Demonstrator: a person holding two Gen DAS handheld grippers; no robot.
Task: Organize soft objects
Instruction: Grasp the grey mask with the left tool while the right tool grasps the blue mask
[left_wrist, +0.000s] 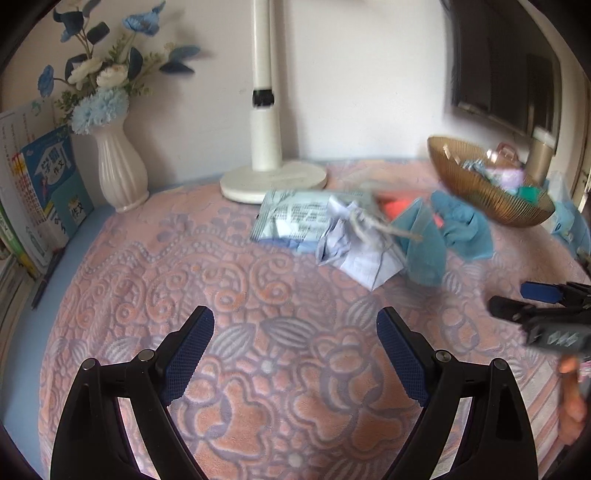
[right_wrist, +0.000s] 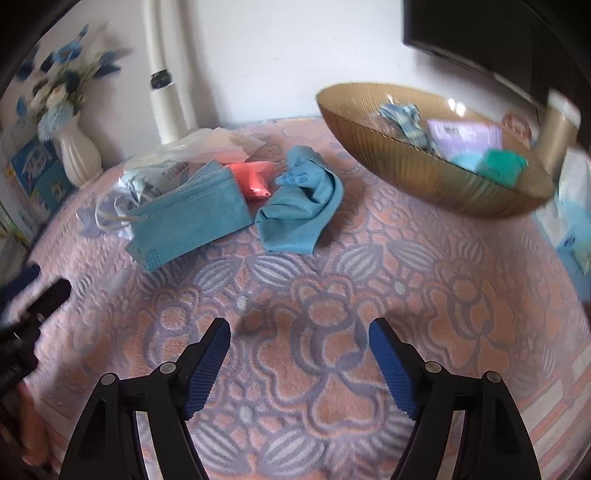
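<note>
On the pink patterned blanket (left_wrist: 258, 295) lies a pile of soft items: a stack of blue face masks (right_wrist: 188, 218), a crumpled teal cloth (right_wrist: 299, 210), a small coral-red packet (right_wrist: 253, 179) and a printed plastic wrapper (left_wrist: 291, 218) with crumpled pale paper (left_wrist: 351, 247). A ribbed amber bowl (right_wrist: 413, 162) at the back right holds a checked cloth, a lilac packet and teal pieces. My left gripper (left_wrist: 295, 328) hovers open over bare blanket, short of the pile. My right gripper (right_wrist: 299, 336) is open too, with nothing between its fingers, below the teal cloth.
A white lamp base (left_wrist: 273, 181) stands behind the pile. A white vase of blue flowers (left_wrist: 118, 166) and upright books (left_wrist: 40, 195) fill the back left. A blue tissue pack (right_wrist: 576, 232) lies right of the bowl. A dark screen (left_wrist: 506, 74) hangs on the wall.
</note>
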